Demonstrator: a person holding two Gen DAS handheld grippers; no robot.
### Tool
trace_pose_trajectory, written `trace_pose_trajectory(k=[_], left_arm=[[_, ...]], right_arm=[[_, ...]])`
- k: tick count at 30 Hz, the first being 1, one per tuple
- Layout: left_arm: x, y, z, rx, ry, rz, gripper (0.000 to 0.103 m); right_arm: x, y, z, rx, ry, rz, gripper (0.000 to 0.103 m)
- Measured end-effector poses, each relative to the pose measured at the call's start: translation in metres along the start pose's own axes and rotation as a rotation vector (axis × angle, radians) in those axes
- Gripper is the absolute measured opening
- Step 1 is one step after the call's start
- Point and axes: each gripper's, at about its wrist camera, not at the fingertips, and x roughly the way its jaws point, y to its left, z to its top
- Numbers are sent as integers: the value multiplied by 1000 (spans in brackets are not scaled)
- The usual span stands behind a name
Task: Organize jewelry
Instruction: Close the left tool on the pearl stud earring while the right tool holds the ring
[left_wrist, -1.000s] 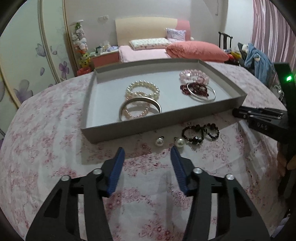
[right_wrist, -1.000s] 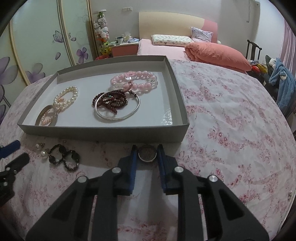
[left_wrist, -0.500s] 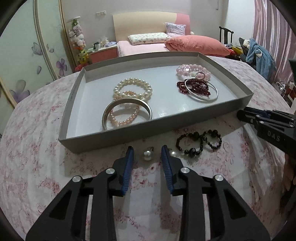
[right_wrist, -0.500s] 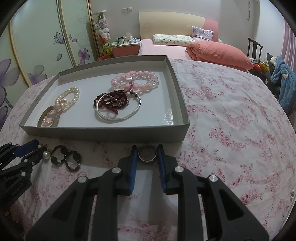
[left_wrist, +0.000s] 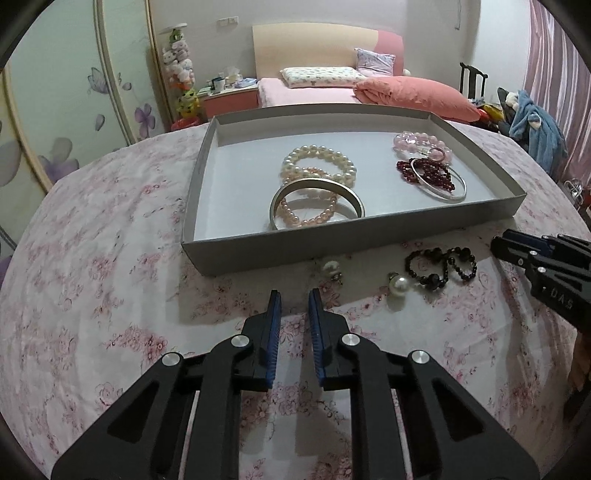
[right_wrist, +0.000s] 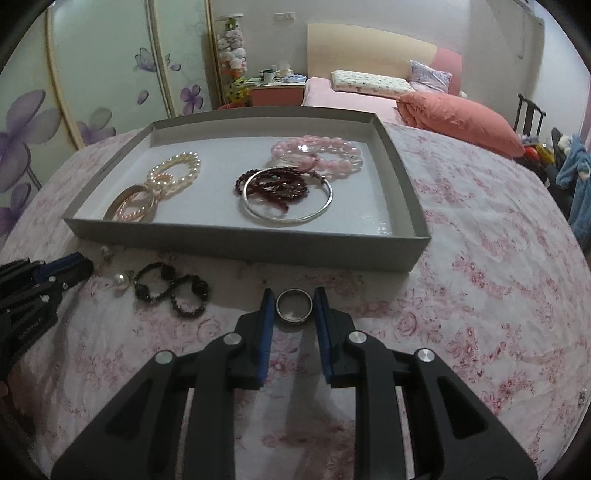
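Two pearl earrings (left_wrist: 397, 283) still on tabletop (left_wrist: 110, 258). Left gripper (left_wrist: 294, 299) fingers narrowed since a second ago and backed off empty, so likely a missed pick. Right gripper (right_wrist: 293, 295) unchanged, grasping ring (right_wrist: 295, 320) outside tray (right_wrist: 258, 251).

a pink bed (left_wrist: 325, 92), a floral tablecloth (left_wrist: 92, 258), a wardrobe (right_wrist: 92, 66).

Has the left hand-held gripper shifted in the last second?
Yes. The left hand-held gripper has swung left against the grey tray; both pearl earrings now lie right of its narrowed, empty jaws.
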Motion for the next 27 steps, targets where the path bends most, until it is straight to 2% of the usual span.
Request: trace_pose_trajectory(k=[11,13,15,17,20,25,27], left_arm=[[1,0,1,-1,0,-1,18],[1,1,0,-10,0,-11,21],[0,2,-1,-19,1,-24,39],[-2,1,-2,-31,3,-48,46],[-2,-6,1,-34,2,-74,46],[9,-14,11,-55,11,-59,44],[12,-16,15,-55,8,-41,39]], right_arm=[[0,-3,1,13,0,8,22],[0,-3,1,15,0,11,23],[0,-3,0,16,0,13,23],[0,-4,0,17,0,14,23],[0,-4,0,17,0,15,23],[0,-3,0,19,0,17,23],[0,-3,0,19,0,16,23]])
